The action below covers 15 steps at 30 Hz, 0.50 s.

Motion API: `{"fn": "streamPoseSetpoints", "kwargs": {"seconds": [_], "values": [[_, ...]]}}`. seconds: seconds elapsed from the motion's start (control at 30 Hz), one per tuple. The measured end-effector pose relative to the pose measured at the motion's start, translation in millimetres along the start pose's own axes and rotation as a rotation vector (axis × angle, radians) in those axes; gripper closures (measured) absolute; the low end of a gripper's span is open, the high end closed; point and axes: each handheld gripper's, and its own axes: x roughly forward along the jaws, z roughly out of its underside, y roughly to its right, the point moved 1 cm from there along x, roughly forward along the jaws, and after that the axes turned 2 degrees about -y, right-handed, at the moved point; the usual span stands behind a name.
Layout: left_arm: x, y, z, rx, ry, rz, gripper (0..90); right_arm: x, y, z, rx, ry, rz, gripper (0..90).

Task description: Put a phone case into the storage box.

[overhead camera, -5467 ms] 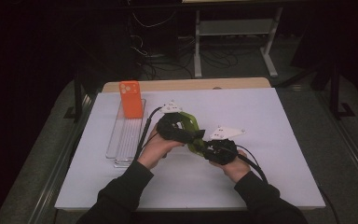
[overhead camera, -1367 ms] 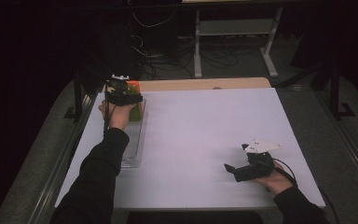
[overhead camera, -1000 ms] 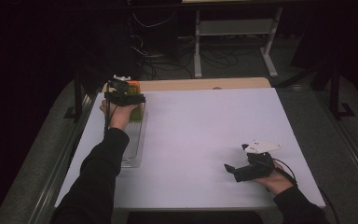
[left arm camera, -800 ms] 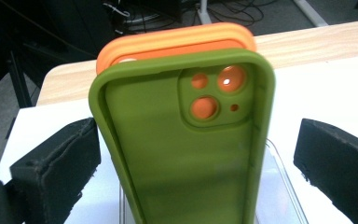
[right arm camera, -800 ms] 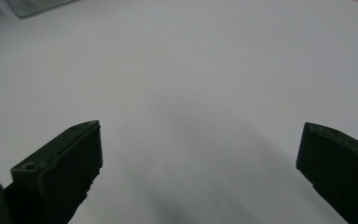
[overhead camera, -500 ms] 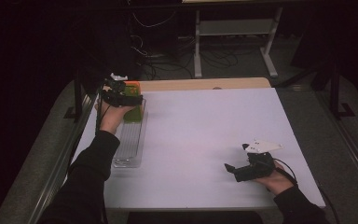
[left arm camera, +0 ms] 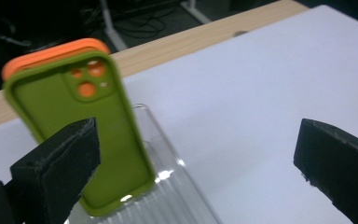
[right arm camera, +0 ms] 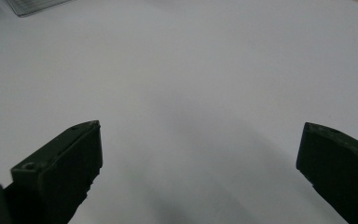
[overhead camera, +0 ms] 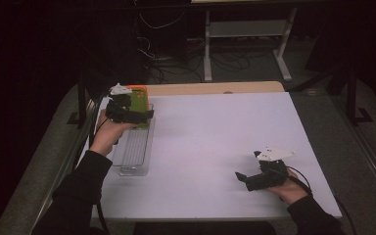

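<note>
Taking the clear ribbed rack (overhead camera: 133, 151) at the table's (overhead camera: 215, 147) left side as the landmark: nearest the person and well to the right of the rack, the right gripper (overhead camera: 242, 177) is resting low over the bare white table, its jaws standing wide apart with nothing between them; in the right gripper view a corner of the rack (right arm camera: 35, 5) is showing far off at the top edge. At the rack itself, the near slots are lying empty, while at its far end two phone cases are standing on edge, leaning slightly. The green phone case (left arm camera: 86, 130) is sitting in the rack's grooves in front, its camera cut-outs at the top, and the orange phone case (left arm camera: 51, 53) is standing just behind it, touching or nearly so. The left gripper (overhead camera: 139, 115) is hovering over the rack's far end with its jaws spread wide; in the left gripper view the green phone case is lying just beside the left-hand jaw, partly behind it, not pinched. No writing or brand can be read on either case.
</note>
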Motion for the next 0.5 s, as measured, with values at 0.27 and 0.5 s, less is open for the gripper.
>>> {"fn": "streamPoseSetpoints", "kwargs": {"seconds": [0.27, 0.5], "values": [[-14.9, 18.9, 17.5, 0.063, 0.029, 0.126, 0.2, -0.4, -0.4, 0.1, 0.000, -0.006, -0.006, 0.0], [-21.5, 31.1, 35.1, 0.090, 0.033, 0.193, 0.2, -0.9, -0.2, -0.1, -0.003, 0.001, -0.008, 0.0]]}}
